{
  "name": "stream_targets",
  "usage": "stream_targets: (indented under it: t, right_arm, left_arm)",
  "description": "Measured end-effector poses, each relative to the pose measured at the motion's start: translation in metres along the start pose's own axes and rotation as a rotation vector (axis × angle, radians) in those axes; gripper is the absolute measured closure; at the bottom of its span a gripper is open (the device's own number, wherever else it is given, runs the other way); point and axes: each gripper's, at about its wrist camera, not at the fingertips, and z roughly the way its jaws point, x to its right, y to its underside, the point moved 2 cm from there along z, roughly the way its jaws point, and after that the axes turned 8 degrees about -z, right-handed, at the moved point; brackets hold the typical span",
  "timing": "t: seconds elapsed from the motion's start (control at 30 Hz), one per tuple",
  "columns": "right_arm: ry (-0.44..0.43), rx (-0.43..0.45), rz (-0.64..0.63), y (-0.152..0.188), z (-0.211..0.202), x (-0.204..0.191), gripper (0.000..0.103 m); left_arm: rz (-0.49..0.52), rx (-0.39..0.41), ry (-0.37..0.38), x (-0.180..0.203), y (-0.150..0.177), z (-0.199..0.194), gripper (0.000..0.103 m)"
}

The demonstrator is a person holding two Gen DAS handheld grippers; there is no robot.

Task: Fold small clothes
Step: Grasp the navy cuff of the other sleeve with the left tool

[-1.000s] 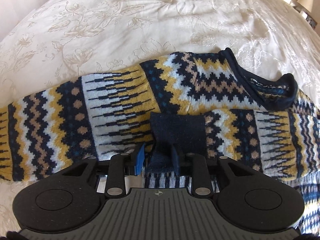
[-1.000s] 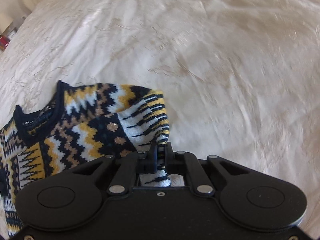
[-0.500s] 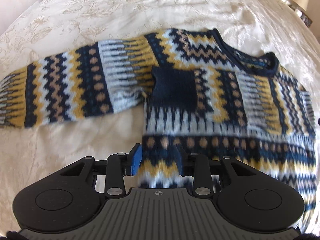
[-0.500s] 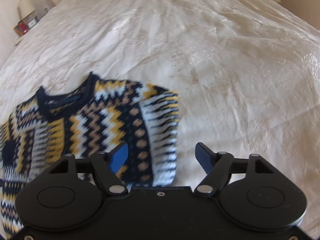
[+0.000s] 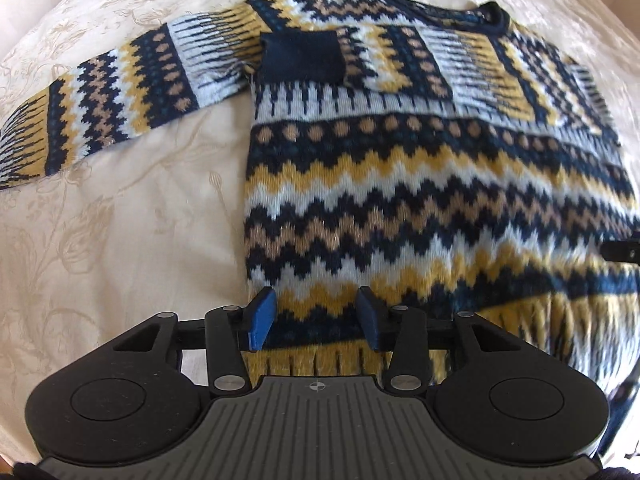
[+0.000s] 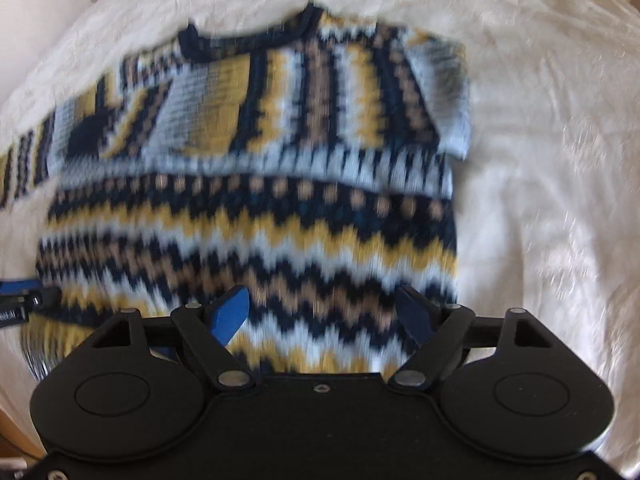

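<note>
1. One sleeve [image 5: 420, 56] is already folded across the chest of the sweater [image 5: 420, 200] — its dark cuff [image 5: 302, 58] lies near the opposite armpit. The other sleeve [image 5: 108, 92] lies stretched out flat on the bed [image 5: 100, 240], not folded.
2. Judging by that, roughly a third done: left to do are the second sleeve, then prob. a bottom-to-top fold of the body.
3. Sweater lies face up on the cream bedspread, neckline [image 5: 452, 12] far from both cameras, hem [image 5: 320, 356] nearest.
4. Left gripper [image 5: 316, 316]: fingers [image 5: 260, 318] apart at a moderate gap, holding nothing. It hovers over the hem near the sweater's left edge; the yellow hem band shows between and below the fingers. Can't tell if they touch the knit.
5. Right gripper [image 6: 324, 316]: fingers [image 6: 230, 312] spread wide, empty — positioned over the lower body toward the right edge of the sweater [image 6: 256, 208]. View is motion-blurred, so contact w/ the fabric can't be judged.
6. Both grippers sit at the hem end, well apart from the unfolded sleeve. A bit of the left gripper shows at the far left of the right wrist view.
</note>
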Motion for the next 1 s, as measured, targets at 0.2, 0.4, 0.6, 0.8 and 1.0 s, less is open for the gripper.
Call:
stream_targets:
  t: [0.2,0.4,0.6,0.8,1.0]
  right_arm:
    - [-0.014,-0.046,-0.062,0.028,0.015,-0.002,0.001]
    - [-0.005,-0.04,-0.061,0.027,0.034,-0.004,0.0]
    - [0.057,0.051,-0.131,0.039,0.04,-0.018,0.0]
    - [0.035,0.102,-0.143,0.05,0.039,-0.016,0.0]
    - [0.024,0.045,-0.142,0.038,0.033,-0.01,0.0]
  left_arm:
    - [-0.014,-0.021,0.018,-0.005,-0.003,0.011,0.051]
    - [-0.036,-0.011,-0.053,0.0,-0.015,0.026,0.013]
    - [-0.133,-0.003,-0.042,-0.004,-0.026,0.042,0.0]
    - [-0.166,0.091,-0.041,-0.005,-0.019,0.043,0.0]
    - [-0.166,0.125,-0.012,-0.007,-0.003,0.035,0.0]
